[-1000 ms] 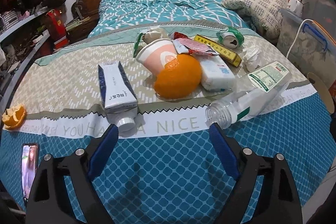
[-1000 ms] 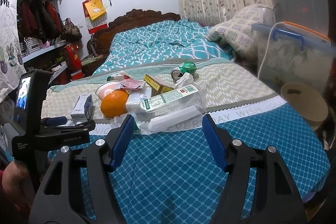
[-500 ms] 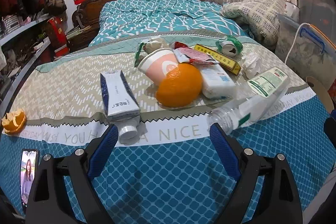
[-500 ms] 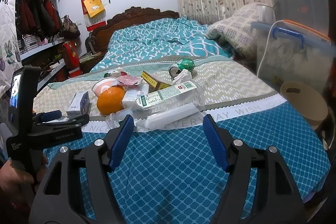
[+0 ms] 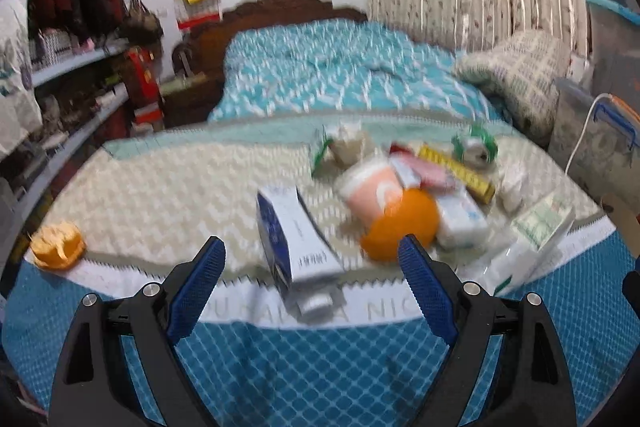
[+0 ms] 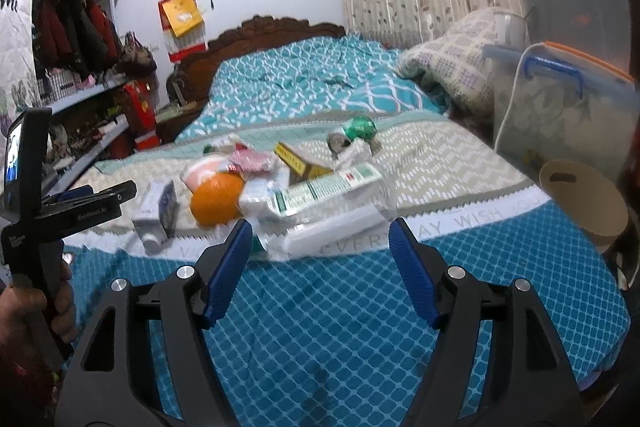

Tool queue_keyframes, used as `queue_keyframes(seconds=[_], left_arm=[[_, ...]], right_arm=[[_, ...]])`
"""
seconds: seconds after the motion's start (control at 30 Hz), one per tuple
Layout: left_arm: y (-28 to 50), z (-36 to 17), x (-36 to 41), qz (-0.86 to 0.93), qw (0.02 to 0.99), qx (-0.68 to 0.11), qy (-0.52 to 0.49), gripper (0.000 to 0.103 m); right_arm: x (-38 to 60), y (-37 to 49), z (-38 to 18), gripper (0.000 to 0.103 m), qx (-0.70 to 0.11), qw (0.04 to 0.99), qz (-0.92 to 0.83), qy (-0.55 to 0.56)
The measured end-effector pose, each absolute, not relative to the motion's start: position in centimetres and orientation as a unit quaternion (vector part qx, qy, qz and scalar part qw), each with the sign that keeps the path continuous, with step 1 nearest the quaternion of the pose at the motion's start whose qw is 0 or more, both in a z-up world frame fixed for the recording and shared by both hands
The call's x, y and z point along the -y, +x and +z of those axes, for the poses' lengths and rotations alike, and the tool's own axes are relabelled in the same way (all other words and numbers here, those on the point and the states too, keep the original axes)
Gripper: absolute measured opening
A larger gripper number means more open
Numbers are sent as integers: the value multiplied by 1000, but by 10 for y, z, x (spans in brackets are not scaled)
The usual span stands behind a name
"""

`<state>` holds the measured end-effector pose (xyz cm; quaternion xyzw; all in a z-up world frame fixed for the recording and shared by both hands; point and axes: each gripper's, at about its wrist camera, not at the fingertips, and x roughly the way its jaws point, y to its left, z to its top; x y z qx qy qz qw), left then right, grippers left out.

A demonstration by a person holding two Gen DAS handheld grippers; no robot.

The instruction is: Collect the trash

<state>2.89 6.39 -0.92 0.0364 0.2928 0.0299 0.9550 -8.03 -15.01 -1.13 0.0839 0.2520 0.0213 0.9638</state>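
Both tongs, the left gripper (image 5: 311,259) and right gripper (image 6: 320,241), hover wide open and empty above a blue bedspread (image 6: 320,307). Only the left view shows an orange peel (image 5: 57,246); only the right shows a tan bin (image 6: 584,203). The trash pile (image 6: 280,183) lies just ahead, untouched, the toothpaste box (image 5: 298,243) between the left fingers.

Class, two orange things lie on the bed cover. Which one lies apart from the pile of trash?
The orange peel, alone at the far left edge. The whole orange sits in the pile against the pink cup.
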Motion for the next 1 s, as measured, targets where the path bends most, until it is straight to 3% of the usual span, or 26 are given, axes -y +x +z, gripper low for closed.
queue_keyframes(seconds=[0.37, 1.0], left_arm=[[1, 29, -51, 14, 975, -221, 26, 84], [-22, 42, -38, -2, 980, -198, 37, 84]], right_arm=[[147, -96, 16, 73, -208, 973, 34, 92], [146, -96, 35, 77, -182, 978, 39, 90]])
